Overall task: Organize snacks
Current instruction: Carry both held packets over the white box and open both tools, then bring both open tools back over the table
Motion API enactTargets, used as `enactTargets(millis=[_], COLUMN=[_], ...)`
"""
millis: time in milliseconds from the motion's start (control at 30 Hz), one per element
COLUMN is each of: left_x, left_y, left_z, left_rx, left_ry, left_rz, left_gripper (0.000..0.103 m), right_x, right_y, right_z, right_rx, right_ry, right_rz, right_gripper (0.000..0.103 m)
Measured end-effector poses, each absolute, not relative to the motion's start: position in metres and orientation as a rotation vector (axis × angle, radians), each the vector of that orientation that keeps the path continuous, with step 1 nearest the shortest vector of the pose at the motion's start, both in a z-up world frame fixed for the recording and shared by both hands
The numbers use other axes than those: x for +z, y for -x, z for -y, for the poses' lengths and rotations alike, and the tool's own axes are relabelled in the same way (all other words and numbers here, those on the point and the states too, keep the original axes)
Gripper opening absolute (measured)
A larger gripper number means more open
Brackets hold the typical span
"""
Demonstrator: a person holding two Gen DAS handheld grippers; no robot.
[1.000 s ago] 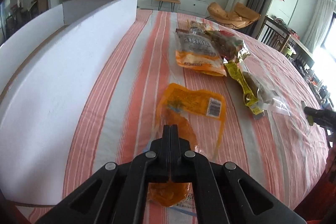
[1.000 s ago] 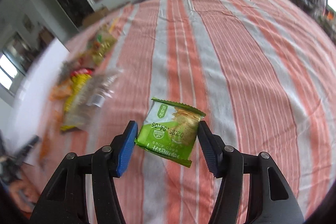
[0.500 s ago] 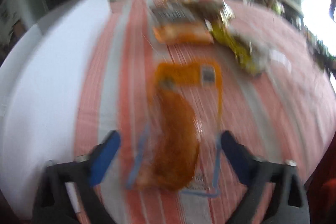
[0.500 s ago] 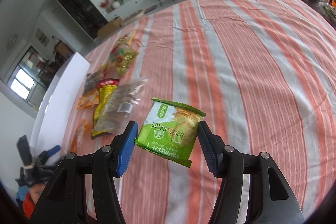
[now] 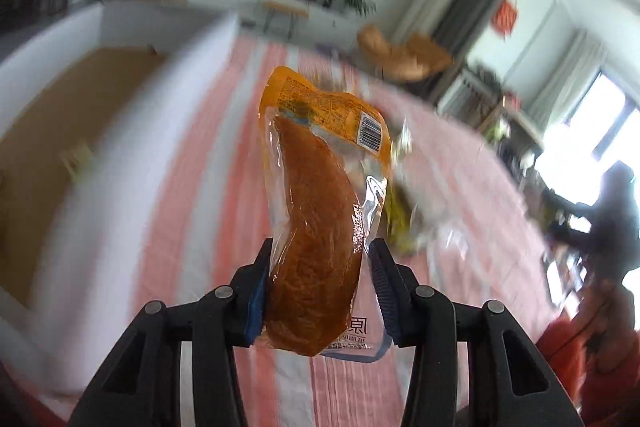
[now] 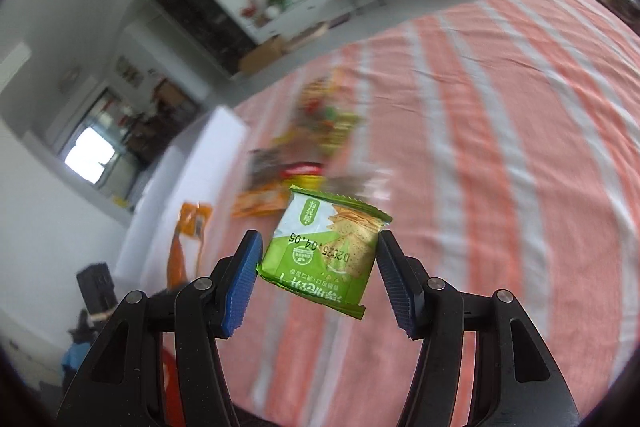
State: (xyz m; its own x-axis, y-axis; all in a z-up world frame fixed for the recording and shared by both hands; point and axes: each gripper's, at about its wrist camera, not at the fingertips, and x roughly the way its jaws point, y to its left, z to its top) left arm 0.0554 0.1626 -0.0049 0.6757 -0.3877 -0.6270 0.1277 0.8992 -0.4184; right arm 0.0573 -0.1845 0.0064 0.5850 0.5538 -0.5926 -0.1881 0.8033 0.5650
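Your orange see-through pouch with a brown sausage-shaped snack inside (image 5: 320,211) could slip out of your left gripper (image 5: 318,291). The plastic looks slick, and the blue pads pinch only its bottom end, so the long top part sticks up and can swing. The jaws have just been closing on it, and they now squeeze it tight, with the pouch up off the pink and white striped tablecloth (image 5: 208,163).

Your right gripper (image 6: 318,273) holds the small green cracker packet (image 6: 330,251) in the air at the lower middle of its frame. The pads clamp its two sides (it puffs out a bit, so too hard a squeeze might crush the crackers).

The white cardboard box with a brown floor (image 5: 68,115) sits at the left, probably where both go, though the view is blurry. A fast swing could miss its wall.
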Motion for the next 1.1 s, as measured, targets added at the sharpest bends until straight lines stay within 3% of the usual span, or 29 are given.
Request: enactTargets(millis=[233,333,433,500,633,767,867,1100], left_x=[0.037,0.024,0.011,0.012,0.012,0.029,0.038,-0.025], left_y=[-0.058,-0.064,-0.06,-0.045,-0.026,-0.01,-0.005,-0.055], left_z=[-0.268,-0.306,-0.332,-0.336,-0.318,-0.271,-0.218,-0.103], left_rx=[0.024,0.215,0.302,0.323,0.289,0.115,-0.068,-0.219], left_ry=[0.271,0.209,0.214,0.234,0.245,0.268,0.261,0.129], left_rz=[-0.722,-0.78,-0.811,-0.778,-0.733,-0.683,-0.666,-0.839], left_gripper=[0.048,0.063,0.078,0.089,0.091,0.091,0.1,0.101], right_x=[0.074,0.084,0.072,0.06,0.041,0.005,-0.028,-0.086], right_y=[-0.099,-0.113,-0.133,-0.142,-0.136,-0.117,-0.099,-0.077], right_z=[0.022,-0.067,-0.135,-0.151,-0.115,-0.03,0.037,0.19], right_rx=[0.813,0.94,1.007,0.998,0.922,0.666,0.439,0.037], right_ry=[-0.364,-0.303,-0.288,-0.315,-0.305,-0.094,0.077,0.06], right_rz=[-0.831,-0.846,-0.923,-0.966,-0.915,-0.818,-0.758,-0.832], right_gripper=[0.061,0.062,0.073,0.075,0.08,0.08,0.08,0.08])
